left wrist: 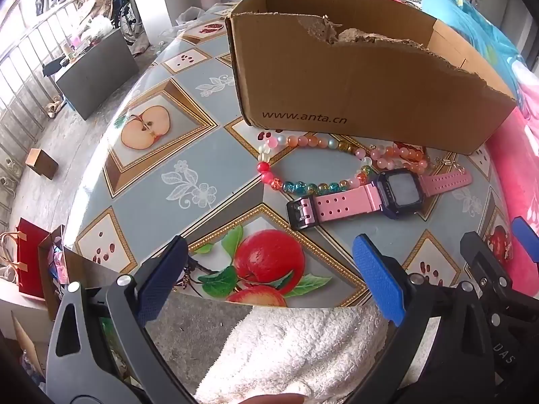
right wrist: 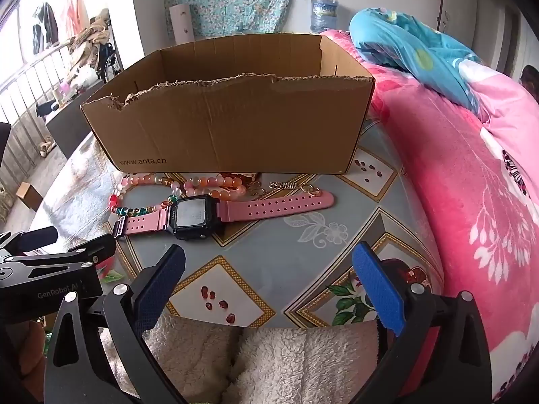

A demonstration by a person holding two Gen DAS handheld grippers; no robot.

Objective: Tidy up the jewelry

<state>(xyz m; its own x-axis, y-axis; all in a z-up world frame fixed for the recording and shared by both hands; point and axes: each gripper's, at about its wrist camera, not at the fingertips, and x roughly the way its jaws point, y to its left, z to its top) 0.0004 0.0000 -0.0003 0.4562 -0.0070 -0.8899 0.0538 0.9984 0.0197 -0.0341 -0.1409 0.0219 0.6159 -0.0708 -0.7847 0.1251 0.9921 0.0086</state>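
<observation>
Left gripper (left wrist: 269, 279): jaws spread wide, nothing between them, hovering over the near edge of the table (left wrist: 188, 128), above a printed red apple. Right gripper (right wrist: 269, 289): jaws likewise spread wide and empty, over the near edge of the same table (right wrist: 296, 242).

Cardboard box (left wrist: 353, 77): stands at 12 o'clock on the table, open-topped, its near wall torn along the upper rim and marked "www.anta.cn". In the right wrist view the box (right wrist: 235, 128) shows no contents from this angle.

Jewelry lies on the table at the foot of the box's near wall. Pink-strapped digital watch (left wrist: 387, 195): lies flat, face up, strap stretched out, at about 1 o'clock from the left gripper; in the right wrist view the watch (right wrist: 215, 217) sits at about 11 o'clock from the right gripper. Multicoloured bead bracelet (left wrist: 303, 161): lies just behind the watch, its near side touching or just beside the strap. Second pink-orange bead bracelet (right wrist: 215, 185): lies between the watch and the box. Small metal trinkets (right wrist: 289, 187): beside it, type unclear.

Pink bedding (right wrist: 471, 185) borders the table at 3 o'clock.
</observation>
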